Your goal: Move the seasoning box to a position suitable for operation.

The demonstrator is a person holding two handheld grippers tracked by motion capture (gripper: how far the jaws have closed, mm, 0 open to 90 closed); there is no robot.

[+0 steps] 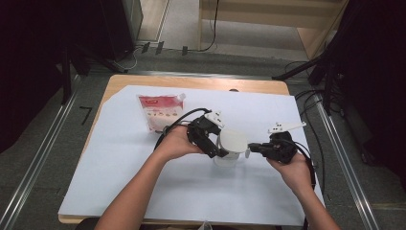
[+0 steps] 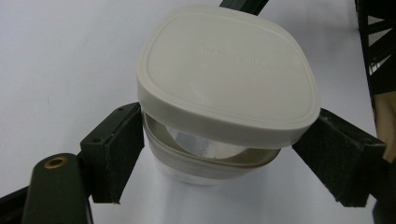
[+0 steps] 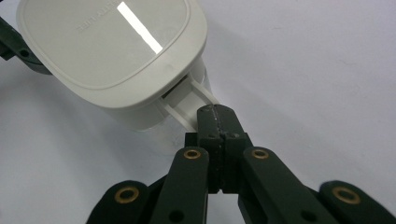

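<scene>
Right gripper (image 3: 218,116) jaws I see pinched on container's white plastic tab (image 3: 194,100); left gripper (image 2: 219,158) felt pads clamp container (image 2: 205,163) body, rounded-square matte lid (image 2: 229,70) tilted, at table centre, pouch (image 1: 160,111) at 10 o'clock

I see a white container (image 1: 229,152) at frame centre of the high view, standing upright, its rounded-square cream lid (image 2: 228,70) tilted up off the rim (latch tab (image 3: 192,103) sticking out sideways).

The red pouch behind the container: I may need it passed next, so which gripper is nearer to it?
Left. The left gripper clasps the white container just in front of the red pouch; the right gripper pinches the container's tab on the far side.
</scene>
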